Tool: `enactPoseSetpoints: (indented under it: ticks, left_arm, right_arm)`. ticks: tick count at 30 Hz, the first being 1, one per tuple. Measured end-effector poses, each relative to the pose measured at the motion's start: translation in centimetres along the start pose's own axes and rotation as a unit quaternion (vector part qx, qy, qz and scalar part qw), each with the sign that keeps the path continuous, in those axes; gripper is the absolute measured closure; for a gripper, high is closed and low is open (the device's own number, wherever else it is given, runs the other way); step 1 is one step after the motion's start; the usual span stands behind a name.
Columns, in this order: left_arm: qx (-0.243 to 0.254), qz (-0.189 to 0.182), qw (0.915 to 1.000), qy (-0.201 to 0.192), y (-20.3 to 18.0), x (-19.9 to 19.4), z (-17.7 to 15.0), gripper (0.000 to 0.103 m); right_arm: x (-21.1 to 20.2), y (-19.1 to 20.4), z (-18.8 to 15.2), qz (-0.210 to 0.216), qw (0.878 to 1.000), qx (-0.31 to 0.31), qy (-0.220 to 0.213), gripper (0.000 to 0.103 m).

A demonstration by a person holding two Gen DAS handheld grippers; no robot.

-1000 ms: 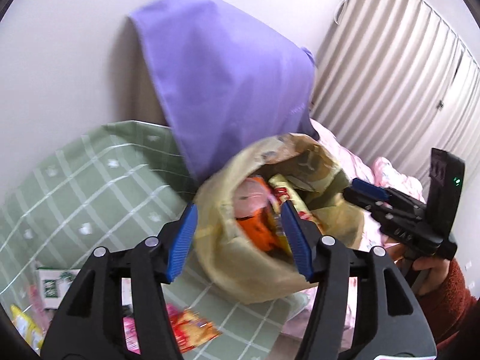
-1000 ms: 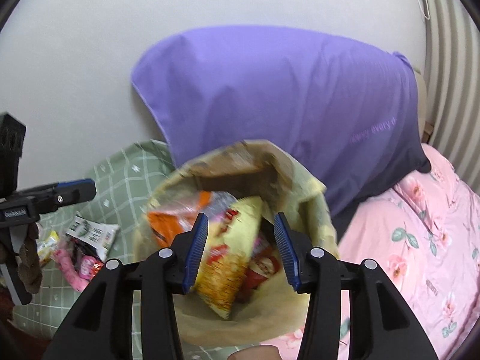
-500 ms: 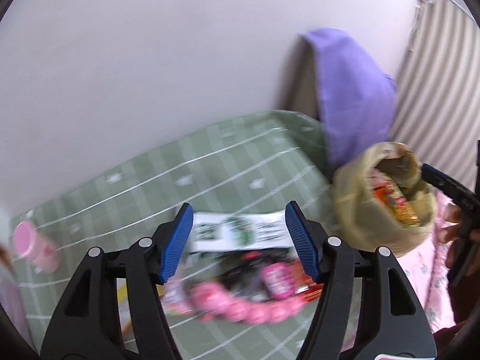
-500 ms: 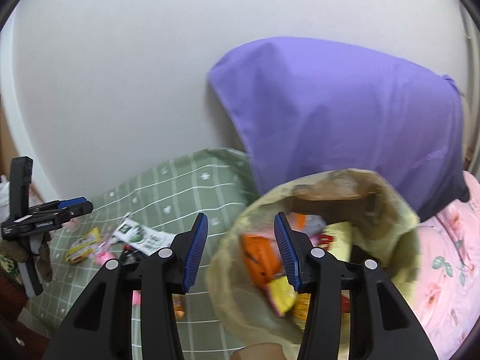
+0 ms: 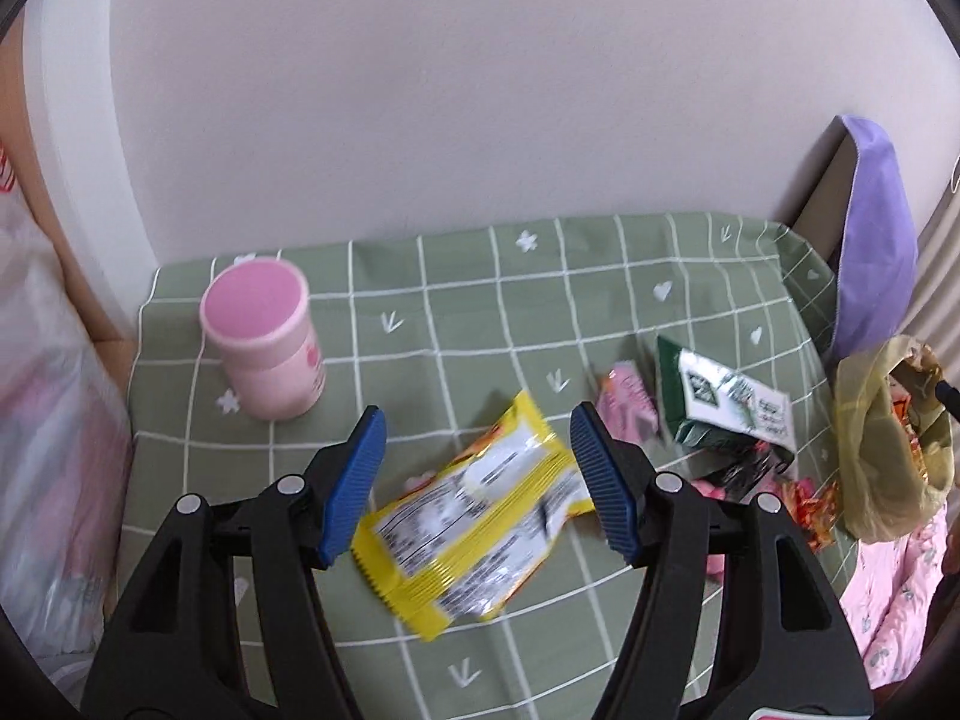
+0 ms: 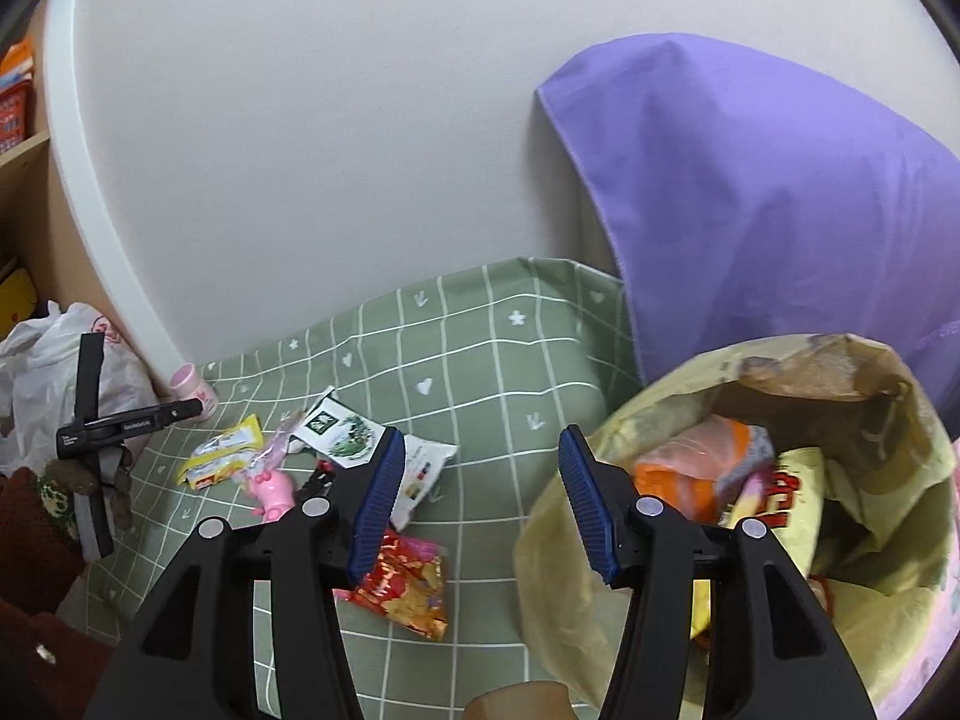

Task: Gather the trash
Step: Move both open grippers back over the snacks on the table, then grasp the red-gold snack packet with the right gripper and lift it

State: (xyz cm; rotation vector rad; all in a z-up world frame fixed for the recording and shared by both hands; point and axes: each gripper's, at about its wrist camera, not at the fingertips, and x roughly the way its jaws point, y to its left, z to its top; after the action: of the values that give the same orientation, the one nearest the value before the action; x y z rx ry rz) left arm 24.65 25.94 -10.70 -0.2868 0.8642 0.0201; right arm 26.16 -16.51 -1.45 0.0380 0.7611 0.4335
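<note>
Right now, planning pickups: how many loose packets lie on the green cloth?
5, left to right: yellow packet, pink packet, green-white packet, white packet; red packet nearest. Others may hide.

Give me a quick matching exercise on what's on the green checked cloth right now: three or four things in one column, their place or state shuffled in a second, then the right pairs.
Things:
1. yellow wrapper
2. pink cup
3. trash bag
4. red snack packet

Places or states:
A. upright near the wall corner, on the far left of the cloth
B. lying flat between the open left gripper fingers in its own view
C. open, with wrappers already inside
D. on the cloth just below the right gripper's left finger

Pairs: 1-B, 2-A, 3-C, 4-D
</note>
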Motion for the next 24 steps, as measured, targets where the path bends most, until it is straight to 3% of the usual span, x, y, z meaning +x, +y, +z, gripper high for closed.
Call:
enactPoseSetpoints:
  ticks: [9, 17, 24]
  left_arm:
    - [0.006, -0.013, 0.9989, 0.045, -1.4, 1.4, -2.0, 0.042]
    - [0.006, -0.066, 0.9944, 0.082, -4.3, 0.6, -4.6, 0.042]
    - [0.022, -0.059, 0.9964, 0.057, -5.2, -2.3, -4.6, 0.042]
  right_arm:
    - [2.8, 2.5, -0.2, 0.042, 0.997, -0.049, 0.046, 0.052]
    - [7.6, 4.8, -4.1, 0.084, 0.984, -0.093, 0.127, 0.052]
    - [11.1, 5.2, -8.0, 0.076, 0.975, -0.113, 0.175, 0.052]
